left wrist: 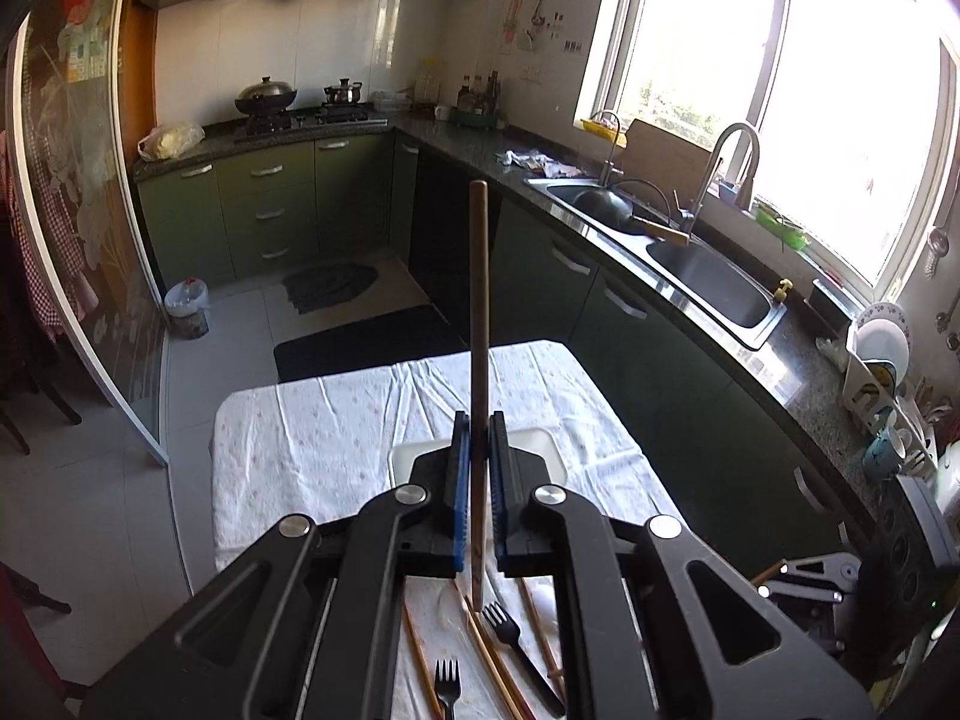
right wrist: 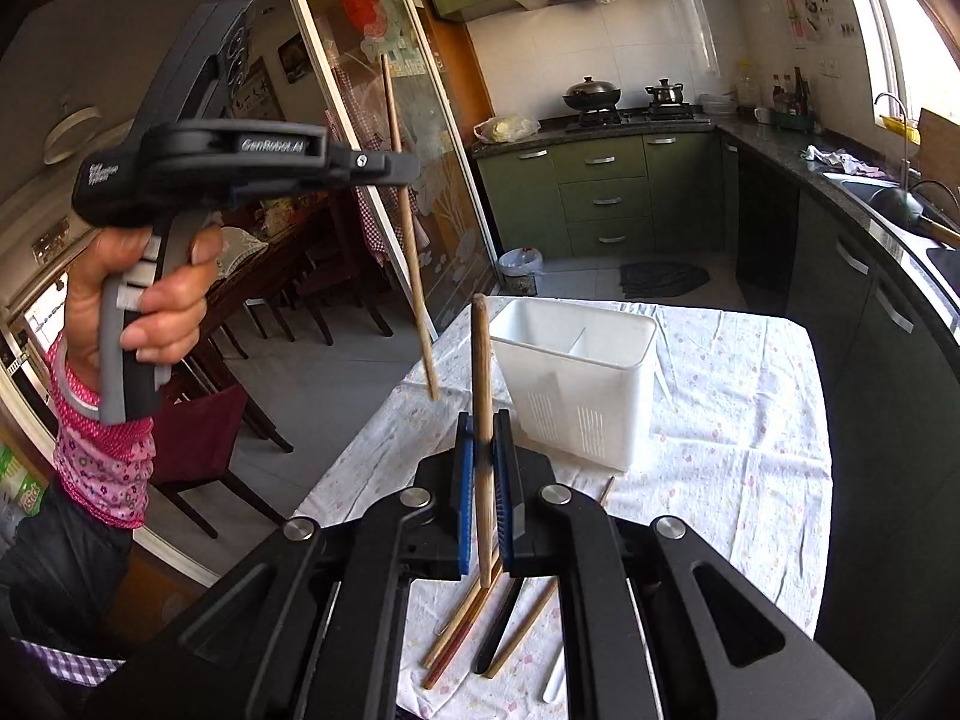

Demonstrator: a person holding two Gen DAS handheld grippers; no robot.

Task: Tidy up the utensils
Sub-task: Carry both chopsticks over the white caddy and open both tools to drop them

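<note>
Only the right wrist view shows the white caddy [right wrist: 576,378] whole, on the cloth-covered counter [right wrist: 732,396]. Both grippers are clamped on a chopstick each: the left gripper [left wrist: 478,468] pinches one [left wrist: 478,312] upright, the right gripper [right wrist: 482,474] another [right wrist: 481,396]. More chopsticks [right wrist: 474,618] and forks [left wrist: 501,624] lie below.

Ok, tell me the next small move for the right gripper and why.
Probably carry the right gripper forward over the white holder and lower its chopstick in. The stick is clamped upright, the holder stands open-topped just ahead, and more utensils lie on the cloth.
</note>
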